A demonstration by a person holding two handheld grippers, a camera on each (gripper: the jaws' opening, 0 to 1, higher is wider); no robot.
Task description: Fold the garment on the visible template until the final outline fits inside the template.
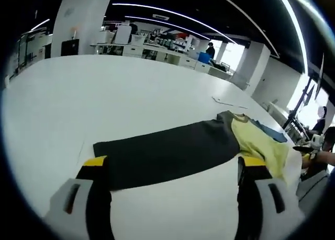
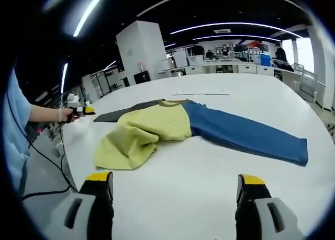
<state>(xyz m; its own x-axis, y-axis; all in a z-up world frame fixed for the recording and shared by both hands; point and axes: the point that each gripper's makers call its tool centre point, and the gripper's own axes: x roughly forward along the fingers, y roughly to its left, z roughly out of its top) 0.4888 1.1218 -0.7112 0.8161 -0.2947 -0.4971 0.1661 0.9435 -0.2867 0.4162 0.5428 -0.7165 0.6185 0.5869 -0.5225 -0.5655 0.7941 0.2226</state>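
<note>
A garment lies flat on the white table (image 1: 104,93). Its yellow body (image 2: 146,130) is rumpled and folded over itself. A blue sleeve (image 2: 246,131) stretches to the right and a dark grey sleeve (image 2: 123,113) to the far left. In the left gripper view the grey sleeve (image 1: 167,153) runs across the middle, with the yellow body (image 1: 259,143) at the right. My left gripper (image 1: 172,167) is open just short of the grey sleeve. My right gripper (image 2: 175,180) is open above bare table, short of the yellow body. Thin marks (image 2: 201,94) lie on the table beyond the garment.
A hand holds the left gripper (image 2: 81,111) at the table's left edge, with a light blue sleeve (image 2: 13,120) and a black cable (image 2: 60,161) beside it. Desks (image 1: 157,52), a white pillar (image 2: 138,52) and people stand far behind.
</note>
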